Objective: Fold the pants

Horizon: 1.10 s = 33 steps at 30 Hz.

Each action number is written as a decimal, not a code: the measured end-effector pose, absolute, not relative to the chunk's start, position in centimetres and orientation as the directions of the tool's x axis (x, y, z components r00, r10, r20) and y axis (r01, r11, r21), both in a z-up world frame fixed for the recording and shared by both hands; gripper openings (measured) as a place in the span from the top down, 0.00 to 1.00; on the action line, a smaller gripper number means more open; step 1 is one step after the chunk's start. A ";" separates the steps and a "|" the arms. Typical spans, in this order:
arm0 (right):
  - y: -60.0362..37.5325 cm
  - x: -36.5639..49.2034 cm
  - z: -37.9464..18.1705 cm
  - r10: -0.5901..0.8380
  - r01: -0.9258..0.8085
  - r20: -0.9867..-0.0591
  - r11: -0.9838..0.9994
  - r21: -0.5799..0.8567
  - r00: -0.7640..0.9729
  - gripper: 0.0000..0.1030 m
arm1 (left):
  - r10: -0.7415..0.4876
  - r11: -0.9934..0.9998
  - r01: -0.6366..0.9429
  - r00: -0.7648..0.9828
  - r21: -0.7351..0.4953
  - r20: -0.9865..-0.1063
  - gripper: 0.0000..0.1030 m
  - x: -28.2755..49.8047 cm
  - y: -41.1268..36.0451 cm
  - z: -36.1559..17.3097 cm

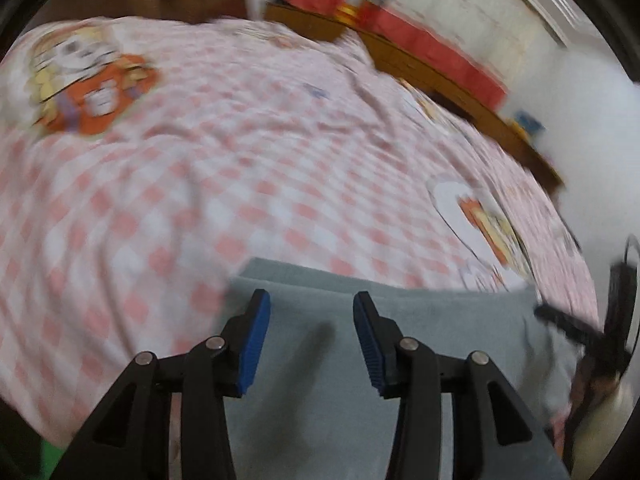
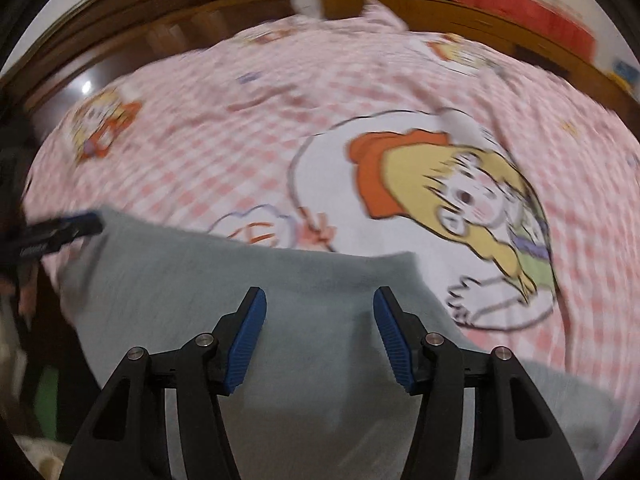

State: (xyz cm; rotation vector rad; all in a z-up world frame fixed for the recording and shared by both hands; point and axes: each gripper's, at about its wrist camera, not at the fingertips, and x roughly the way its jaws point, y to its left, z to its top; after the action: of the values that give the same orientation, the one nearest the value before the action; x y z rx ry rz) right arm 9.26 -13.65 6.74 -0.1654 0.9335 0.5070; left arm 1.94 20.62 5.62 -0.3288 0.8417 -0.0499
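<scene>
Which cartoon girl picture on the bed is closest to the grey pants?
The big one beside the pants, in a white circle. The small one sits far off.

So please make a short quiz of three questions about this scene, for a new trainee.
1. True or false: the left claw is shut on the grey pants.
2. Which pattern has the bed sheet? A) blue stripes B) pink and white checks C) plain green
3. Fill in: the right claw hangs open above the ____.

Key:
1. False; its jaws stand apart with nothing between them.
2. B
3. Grey pants
</scene>
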 end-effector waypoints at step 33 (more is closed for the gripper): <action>-17.5 12.6 5.7 0.294 -0.286 -0.770 0.946 0.152 0.565 0.44 | -0.182 0.957 0.291 0.582 -0.006 -0.793 0.95 6.1 14.6 6.6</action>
State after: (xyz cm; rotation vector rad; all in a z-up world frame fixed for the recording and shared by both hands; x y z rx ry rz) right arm 12.64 -17.46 5.74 0.0098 0.9078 0.3414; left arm 6.13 14.62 6.60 0.1299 0.9092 -0.2771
